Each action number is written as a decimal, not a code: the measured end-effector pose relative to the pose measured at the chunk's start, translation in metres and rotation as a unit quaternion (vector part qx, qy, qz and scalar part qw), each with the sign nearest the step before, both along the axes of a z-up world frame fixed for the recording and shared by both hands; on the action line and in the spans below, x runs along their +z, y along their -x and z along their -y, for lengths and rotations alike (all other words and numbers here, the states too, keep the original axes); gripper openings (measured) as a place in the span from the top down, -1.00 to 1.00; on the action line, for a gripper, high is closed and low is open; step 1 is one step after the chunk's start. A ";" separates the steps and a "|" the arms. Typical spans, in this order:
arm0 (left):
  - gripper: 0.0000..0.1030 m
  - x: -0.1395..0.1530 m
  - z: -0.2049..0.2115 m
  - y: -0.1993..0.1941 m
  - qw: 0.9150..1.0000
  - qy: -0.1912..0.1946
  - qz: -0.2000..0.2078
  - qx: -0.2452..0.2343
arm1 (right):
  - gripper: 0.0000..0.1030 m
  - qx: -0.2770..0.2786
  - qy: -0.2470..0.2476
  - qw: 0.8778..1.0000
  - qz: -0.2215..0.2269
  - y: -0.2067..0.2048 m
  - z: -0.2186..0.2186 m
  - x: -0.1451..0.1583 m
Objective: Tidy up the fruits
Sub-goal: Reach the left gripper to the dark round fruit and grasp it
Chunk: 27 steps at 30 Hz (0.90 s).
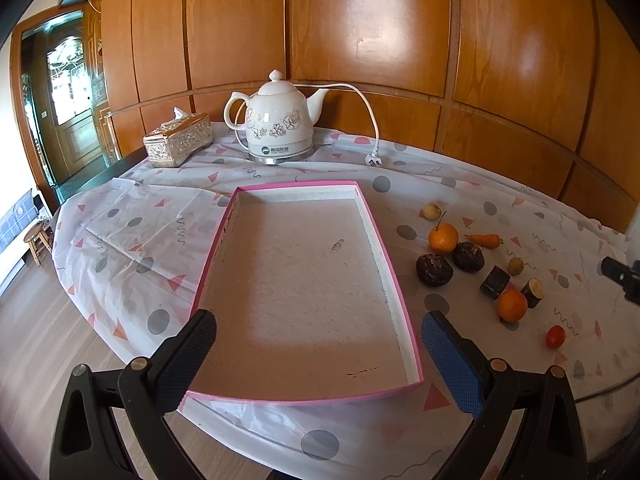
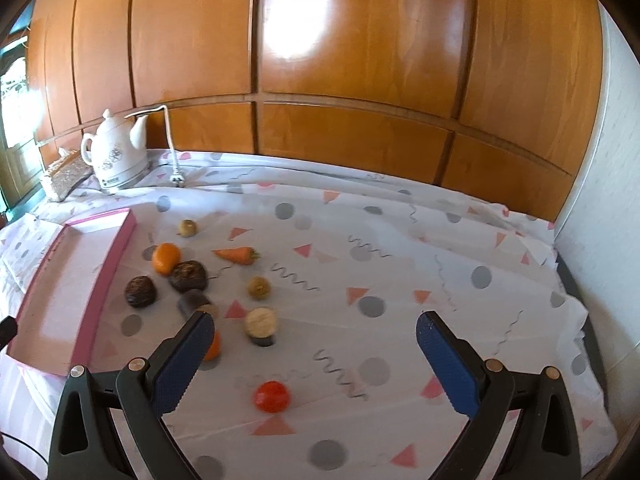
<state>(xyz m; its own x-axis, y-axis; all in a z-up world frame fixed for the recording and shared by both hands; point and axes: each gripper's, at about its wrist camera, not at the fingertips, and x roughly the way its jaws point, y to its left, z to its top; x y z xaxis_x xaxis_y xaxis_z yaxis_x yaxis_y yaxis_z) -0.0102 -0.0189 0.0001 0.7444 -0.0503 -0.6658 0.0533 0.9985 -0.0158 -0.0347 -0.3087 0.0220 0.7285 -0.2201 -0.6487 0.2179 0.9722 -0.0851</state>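
Observation:
A shallow pink-rimmed tray [image 1: 384, 236] [image 2: 116, 248] lies empty on the patterned tablecloth. My left gripper [image 1: 318, 360] hovers open over its near end. To the tray's right lie scattered fruits: two oranges [image 1: 443, 238] [image 1: 512, 305], two dark round fruits [image 1: 434, 270] [image 2: 188, 276], a small carrot [image 2: 236, 255], two small yellow-green fruits [image 2: 187, 228] [image 2: 259, 287], two cut dark-skinned pieces [image 1: 495, 282] [image 2: 261, 322] and a red tomato [image 2: 272, 396]. My right gripper [image 2: 314, 354] stands open above the tomato, holding nothing. One orange is half hidden behind its left finger [image 2: 182, 360].
A white ceramic electric kettle [image 1: 278, 120] with a loose cord and plug [image 1: 374, 160] stands at the back of the table. A silver tissue box [image 1: 178, 140] sits left of it. Wooden wall panels [image 1: 360, 40] rise behind the table. The table's near edge drops to a wooden floor.

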 end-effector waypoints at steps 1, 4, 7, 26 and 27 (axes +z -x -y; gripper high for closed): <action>-0.99 0.000 0.000 0.000 1.000 0.000 -0.001 -0.001 | -0.99 -0.003 0.004 1.000 -0.002 -0.001 0.006 0.001; -0.99 -0.002 0.002 -0.001 1.000 0.000 -0.004 -0.004 | -0.99 -0.014 0.014 1.000 -0.006 -0.002 0.025 0.005; -0.99 -0.003 0.003 -0.002 1.000 0.008 -0.009 -0.011 | -0.99 -0.029 0.019 0.999 -0.012 -0.005 0.048 0.006; -0.99 -0.015 0.025 -0.014 0.996 0.031 -0.046 -0.068 | -0.99 -0.194 -0.098 0.974 -0.067 -0.004 0.189 -0.025; -0.99 -0.014 0.027 -0.016 0.996 0.029 -0.048 -0.072 | -0.99 -0.203 -0.109 0.971 -0.070 -0.002 0.194 -0.027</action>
<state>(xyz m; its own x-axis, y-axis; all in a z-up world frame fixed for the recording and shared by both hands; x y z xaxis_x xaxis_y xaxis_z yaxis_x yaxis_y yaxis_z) 0.0062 -0.0459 -0.0143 0.6600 -0.1926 -0.7262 0.1921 0.9777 -0.0847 -0.0328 -0.5023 -0.0050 0.5129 -0.3165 -0.7980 0.5873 0.8073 0.0573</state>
